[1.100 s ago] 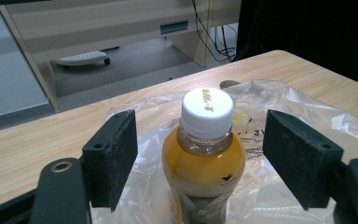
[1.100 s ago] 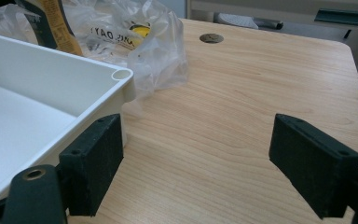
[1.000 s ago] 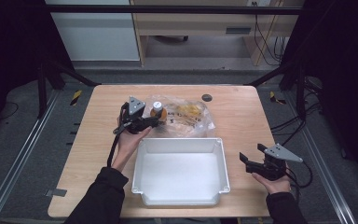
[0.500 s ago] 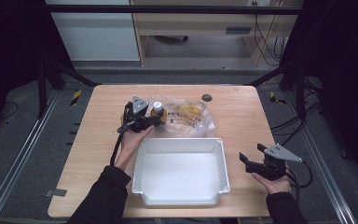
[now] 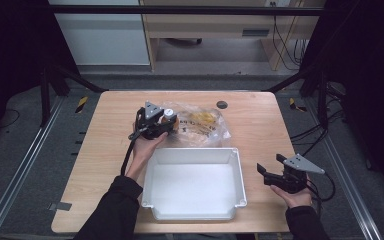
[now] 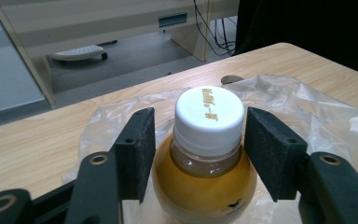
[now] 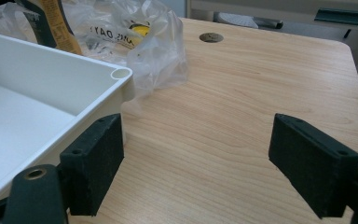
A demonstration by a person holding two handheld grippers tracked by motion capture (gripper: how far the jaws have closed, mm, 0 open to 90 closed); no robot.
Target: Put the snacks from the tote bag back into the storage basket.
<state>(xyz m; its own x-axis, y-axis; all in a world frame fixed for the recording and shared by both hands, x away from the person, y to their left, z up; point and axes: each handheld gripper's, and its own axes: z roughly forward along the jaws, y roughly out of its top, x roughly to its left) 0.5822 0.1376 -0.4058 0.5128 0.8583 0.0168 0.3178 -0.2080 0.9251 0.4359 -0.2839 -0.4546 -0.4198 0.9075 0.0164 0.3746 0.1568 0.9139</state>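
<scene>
A small bottle [image 5: 168, 114] of amber liquid with a white cap [image 6: 209, 112] stands upright at the left edge of a clear plastic bag [image 5: 206, 126]. My left gripper [image 5: 166, 122] is open, and its two black pads [image 6: 137, 149] flank the bottle's neck, close to the cap and shoulder [image 6: 205, 186]. My right gripper [image 5: 270, 167] is held open above bare wood to the right of the white tray [image 5: 195, 152]. Nothing lies between its pads [image 7: 93, 163].
The white tray [image 7: 51, 79] sits at the front middle of the table, and its inside shows nothing but its white floor. The crumpled bag [image 7: 154, 42] with yellow print lies just behind it. A round dark grommet [image 5: 222, 104] is set into the table's far edge.
My left gripper has crept a little to the right, so its jaws now reach around the bottle. The bottle and my right gripper have stayed put.
</scene>
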